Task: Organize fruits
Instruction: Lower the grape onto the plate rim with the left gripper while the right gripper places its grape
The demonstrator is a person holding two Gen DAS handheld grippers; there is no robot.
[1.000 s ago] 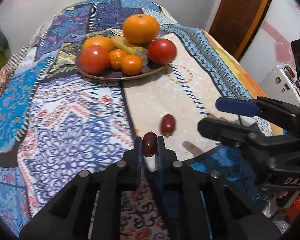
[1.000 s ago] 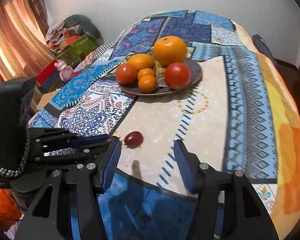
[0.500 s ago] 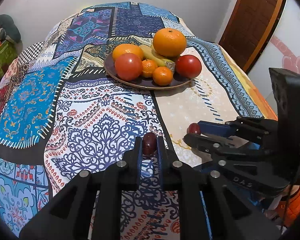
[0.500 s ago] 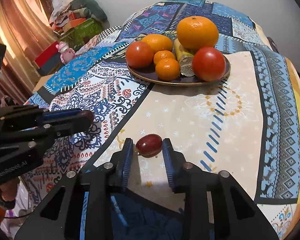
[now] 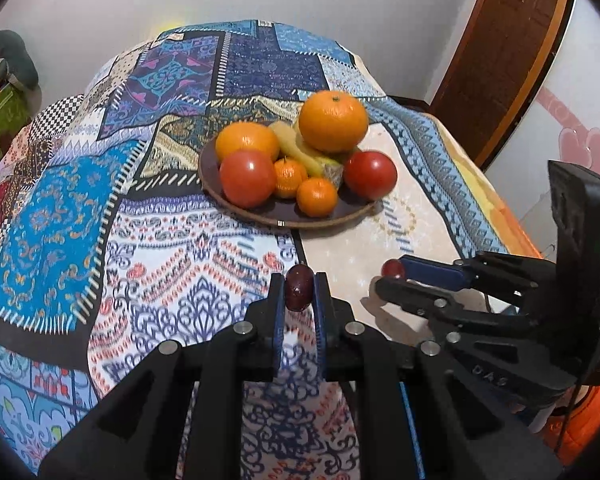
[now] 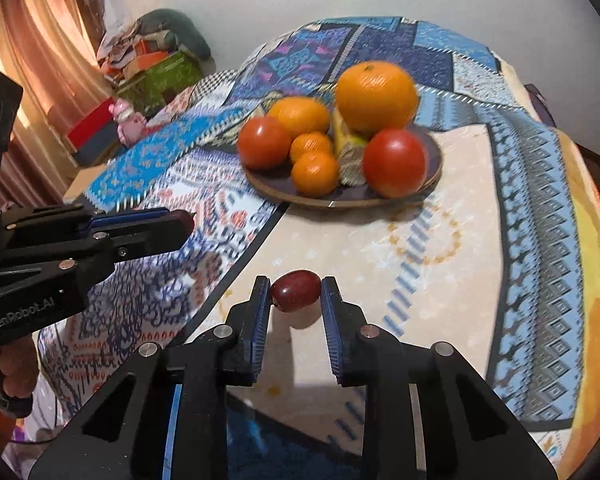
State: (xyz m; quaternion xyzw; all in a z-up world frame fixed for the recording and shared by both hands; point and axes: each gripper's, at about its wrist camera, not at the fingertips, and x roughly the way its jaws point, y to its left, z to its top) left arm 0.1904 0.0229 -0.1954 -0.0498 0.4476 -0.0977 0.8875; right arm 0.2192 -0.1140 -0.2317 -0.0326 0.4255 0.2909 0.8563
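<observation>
My left gripper [image 5: 299, 294] is shut on a dark red grape [image 5: 299, 292] and holds it above the patterned cloth. My right gripper [image 6: 295, 292] is shut on a second red grape [image 6: 296, 291], lifted off the cloth with its shadow below. That grape also shows at the right gripper's tip in the left wrist view [image 5: 393, 269]. A dark plate [image 5: 260, 212] farther back holds oranges [image 5: 333, 121], tomatoes [image 5: 247, 178], small mandarins [image 5: 317, 196] and a banana [image 5: 296, 148]. The plate also shows in the right wrist view [image 6: 434, 168].
The table is covered by a blue patchwork cloth [image 5: 60, 216] with a cream panel [image 6: 380, 248]. A wooden door [image 5: 500, 40] stands at the right. Boxes, a pink toy [image 6: 130, 124] and curtains lie beyond the table's left side.
My right gripper closed on the grape and raised it off the cloth. My left gripper kept its grape and moved forward, nearer the plate.
</observation>
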